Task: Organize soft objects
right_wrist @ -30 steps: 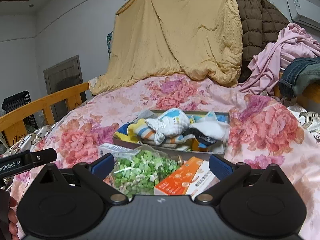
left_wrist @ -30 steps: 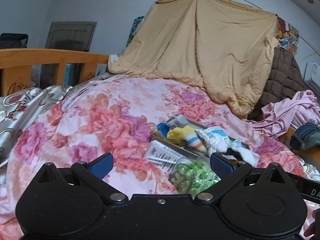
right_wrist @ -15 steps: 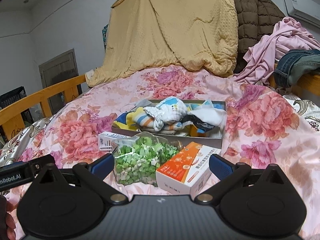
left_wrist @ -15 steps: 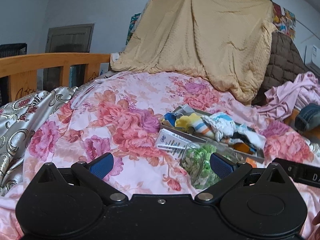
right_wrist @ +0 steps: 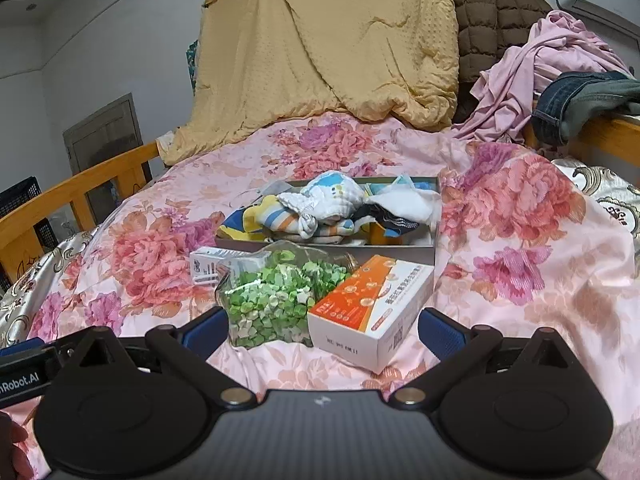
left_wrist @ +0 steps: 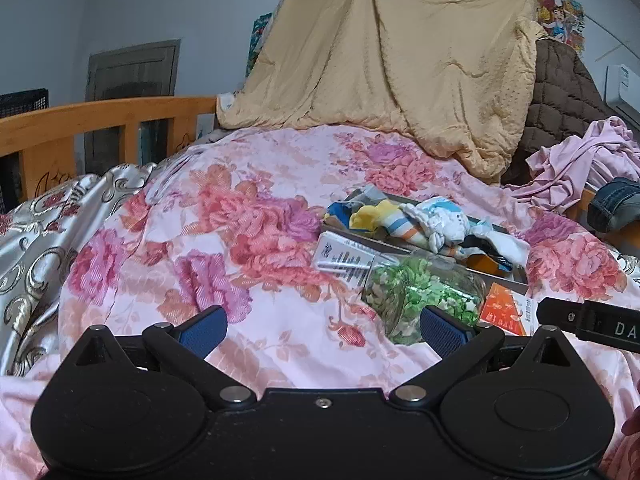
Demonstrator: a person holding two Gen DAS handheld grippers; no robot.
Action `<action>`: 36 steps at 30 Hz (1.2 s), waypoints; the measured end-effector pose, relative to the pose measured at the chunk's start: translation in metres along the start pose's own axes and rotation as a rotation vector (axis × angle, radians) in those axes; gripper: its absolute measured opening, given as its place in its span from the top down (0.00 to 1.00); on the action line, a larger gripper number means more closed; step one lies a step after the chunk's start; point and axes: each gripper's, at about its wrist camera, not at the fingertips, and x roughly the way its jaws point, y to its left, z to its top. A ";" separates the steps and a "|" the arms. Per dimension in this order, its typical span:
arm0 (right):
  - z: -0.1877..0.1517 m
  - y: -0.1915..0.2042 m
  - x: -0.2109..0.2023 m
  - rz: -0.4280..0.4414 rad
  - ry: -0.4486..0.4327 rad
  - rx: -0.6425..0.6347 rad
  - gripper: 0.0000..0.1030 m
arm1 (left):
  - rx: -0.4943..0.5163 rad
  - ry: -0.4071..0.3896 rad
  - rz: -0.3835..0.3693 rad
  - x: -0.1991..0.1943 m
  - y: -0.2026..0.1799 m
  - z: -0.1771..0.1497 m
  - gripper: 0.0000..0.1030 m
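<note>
A shallow grey box (right_wrist: 424,250) full of socks and small cloths (right_wrist: 328,204) lies on the floral bedspread; it also shows in the left wrist view (left_wrist: 508,276). In front of it lie a clear bag of green paper stars (right_wrist: 276,300) (left_wrist: 416,292), an orange-and-white carton (right_wrist: 372,304) and a white carton (right_wrist: 208,266) (left_wrist: 340,256). My right gripper (right_wrist: 322,330) is open and empty, just short of the bag and orange carton. My left gripper (left_wrist: 322,330) is open and empty over the bedspread, left of the bag.
A tan blanket (right_wrist: 332,40) hangs at the back, with a brown quilted coat (right_wrist: 492,16), pink clothes (right_wrist: 532,64) and jeans (right_wrist: 580,100) at the right. A wooden bed rail (left_wrist: 100,120) runs along the left. The floral bedspread (left_wrist: 208,232) is soft and uneven.
Both grippers have drawn back and risen a little from the box, so the bag and cartons show fuller in front of the open fingers. Nothing was grasped.
</note>
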 end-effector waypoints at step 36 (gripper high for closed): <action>-0.018 0.023 0.004 -0.026 0.057 -0.107 0.00 | -0.011 0.046 0.046 0.005 0.005 -0.015 0.01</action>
